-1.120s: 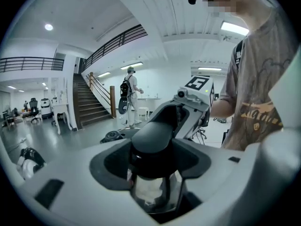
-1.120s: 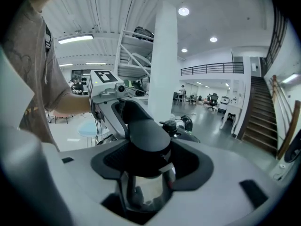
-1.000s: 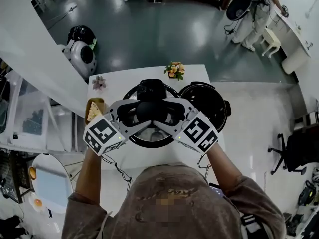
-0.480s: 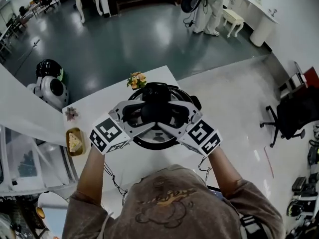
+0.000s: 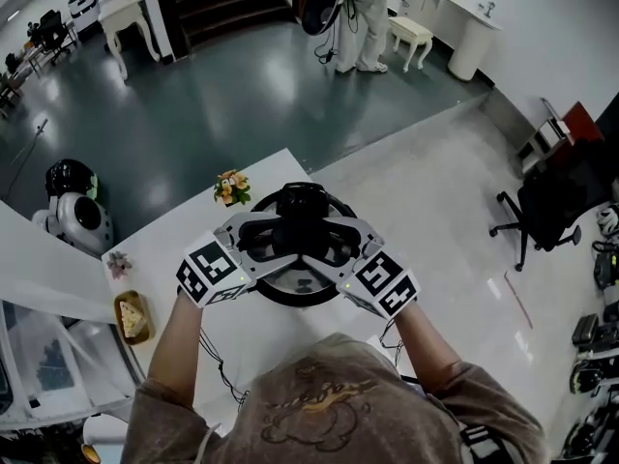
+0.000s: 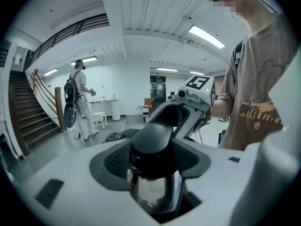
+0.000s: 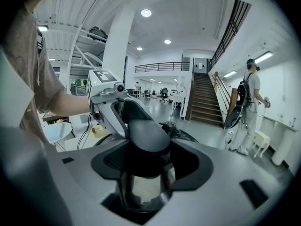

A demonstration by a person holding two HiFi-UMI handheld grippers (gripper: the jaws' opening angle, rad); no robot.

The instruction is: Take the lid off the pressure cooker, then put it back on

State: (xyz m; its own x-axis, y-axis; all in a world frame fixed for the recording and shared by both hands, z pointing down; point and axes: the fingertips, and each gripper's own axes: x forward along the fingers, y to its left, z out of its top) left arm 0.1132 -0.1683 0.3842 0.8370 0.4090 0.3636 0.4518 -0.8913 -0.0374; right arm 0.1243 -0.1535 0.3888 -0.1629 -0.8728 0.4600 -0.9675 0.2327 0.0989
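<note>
The pressure cooker lid (image 5: 282, 294) is round and dark with a shiny rim, and it hangs over the white table (image 5: 242, 341). Its black handle (image 5: 302, 222) sits in the middle. My left gripper (image 5: 282, 238) comes in from the left and my right gripper (image 5: 321, 238) from the right, each shut on that handle. In the left gripper view the handle (image 6: 153, 138) fills the gap between the grey pads, with a shiny stem (image 6: 153, 192) below; the right gripper (image 6: 188, 105) faces me. The right gripper view shows the same handle (image 7: 148, 135) held. The cooker pot is hidden.
A small flower pot (image 5: 230, 188) stands at the table's far edge, and a plate of food (image 5: 131, 319) lies at its left. Off the table are an office chair (image 5: 542, 206), a round white machine (image 5: 73, 211) on the floor, and a person (image 5: 353, 17) near the stairs.
Both grippers have carried the lid to the right across the table. The open black pot that stood beside the lid a second ago no longer shows. My head has turned as well.
</note>
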